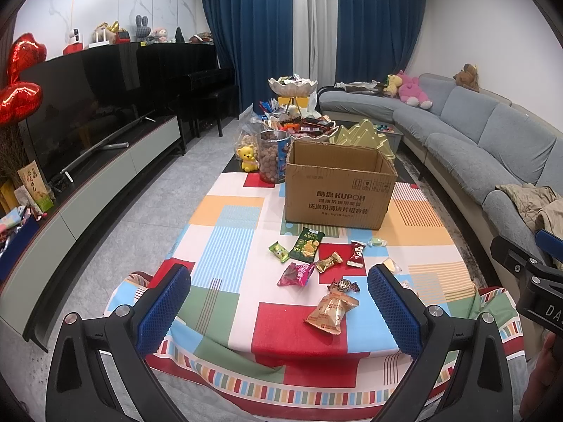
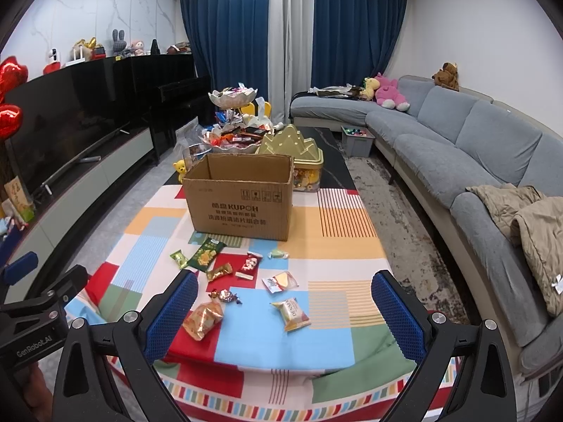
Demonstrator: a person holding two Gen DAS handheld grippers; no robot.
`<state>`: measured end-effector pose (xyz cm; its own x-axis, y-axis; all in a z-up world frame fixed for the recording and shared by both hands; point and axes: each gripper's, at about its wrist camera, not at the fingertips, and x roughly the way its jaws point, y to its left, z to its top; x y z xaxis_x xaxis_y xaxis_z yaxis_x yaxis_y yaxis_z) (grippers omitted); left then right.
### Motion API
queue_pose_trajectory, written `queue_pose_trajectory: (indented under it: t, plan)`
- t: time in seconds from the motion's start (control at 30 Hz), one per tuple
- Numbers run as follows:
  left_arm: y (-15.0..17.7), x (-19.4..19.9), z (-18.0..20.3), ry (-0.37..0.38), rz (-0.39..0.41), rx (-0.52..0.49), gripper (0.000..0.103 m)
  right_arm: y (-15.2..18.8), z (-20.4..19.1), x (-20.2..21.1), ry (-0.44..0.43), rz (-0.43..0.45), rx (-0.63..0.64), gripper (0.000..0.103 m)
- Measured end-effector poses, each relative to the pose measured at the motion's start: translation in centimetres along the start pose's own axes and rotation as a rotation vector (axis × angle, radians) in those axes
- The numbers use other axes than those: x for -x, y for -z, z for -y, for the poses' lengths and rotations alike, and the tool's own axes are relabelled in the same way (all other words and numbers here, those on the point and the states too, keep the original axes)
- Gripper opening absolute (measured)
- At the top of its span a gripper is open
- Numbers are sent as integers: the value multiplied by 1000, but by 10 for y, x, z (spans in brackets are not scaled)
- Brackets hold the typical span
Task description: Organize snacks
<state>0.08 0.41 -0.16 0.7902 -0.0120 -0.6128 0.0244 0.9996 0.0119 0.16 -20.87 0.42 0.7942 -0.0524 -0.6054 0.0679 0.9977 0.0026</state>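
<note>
On the table (image 2: 337, 246), before the open box (image 2: 242, 197), lie light, crinkly snacks: green packet (image 2: 206, 254), orange bag (image 2: 203, 320), yellow pouch (image 2: 291, 314). Soft and slippery, each probably pinches best mid-body. Both grippers (image 1: 279, 304) (image 2: 285, 311) hover with jaws wide, empty.

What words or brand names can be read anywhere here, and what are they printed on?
"KUPOH": front of the cardboard box, with Chinese lines beneath too blurred for me to read.
"GenRobot.AI": body of the left hand-held gripper, seen from the right wrist.
"DA": cut off, on the right hand-held gripper.
"DINGLI" or similar: yellow snack packet, unsure.
Other wrappers: too small to read.
</note>
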Motion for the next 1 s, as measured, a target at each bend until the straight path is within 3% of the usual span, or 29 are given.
queue_pose_trajectory:
  t: [1.0]
  plan:
    - [3,-4,-2,-2,5,-3,103,-2,4,5,0,3,1,100]
